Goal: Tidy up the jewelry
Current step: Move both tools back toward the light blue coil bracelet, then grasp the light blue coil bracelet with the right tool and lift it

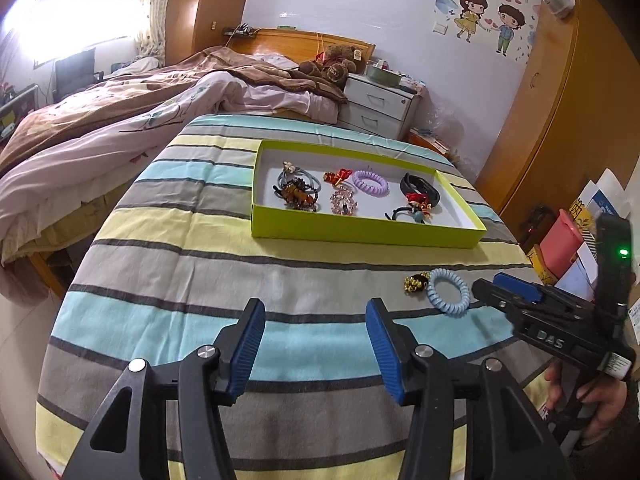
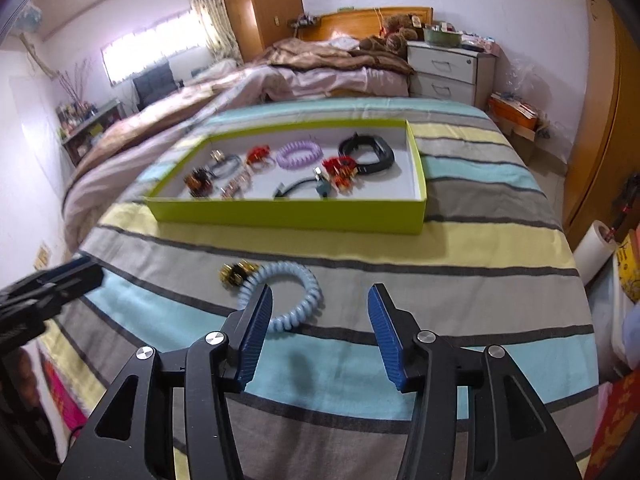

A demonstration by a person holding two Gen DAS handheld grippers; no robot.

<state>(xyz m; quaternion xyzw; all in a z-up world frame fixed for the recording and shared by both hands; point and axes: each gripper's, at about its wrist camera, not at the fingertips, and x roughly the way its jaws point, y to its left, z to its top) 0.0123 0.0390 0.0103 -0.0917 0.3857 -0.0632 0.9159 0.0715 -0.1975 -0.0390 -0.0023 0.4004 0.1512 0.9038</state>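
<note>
A lime-green box (image 1: 360, 233) (image 2: 280, 216) lies on the striped cloth. It holds several hair ties and clips, among them a purple coil tie (image 1: 370, 183) (image 2: 300, 154) and a black band (image 1: 420, 188) (image 2: 366, 154). Outside the box, on the cloth, a light blue coil tie (image 1: 433, 292) (image 2: 288, 269) touches a gold and black clip (image 1: 416, 282) (image 2: 236, 272). My right gripper (image 2: 320, 296) (image 1: 490, 286) is open just short of the blue tie, with its left finger overlapping the tie's near edge in the right wrist view. My left gripper (image 1: 315, 308) (image 2: 80, 272) is open over bare cloth, left of both pieces.
A bed with pink and brown covers (image 1: 120, 120) runs along the left. A white nightstand (image 1: 380, 108) (image 2: 448, 68) stands behind the table and a wooden wardrobe (image 1: 560, 100) at the right. Boxes and a pink container (image 1: 560, 240) crowd the table's right edge. A person's hand (image 1: 600, 408) holds the right gripper.
</note>
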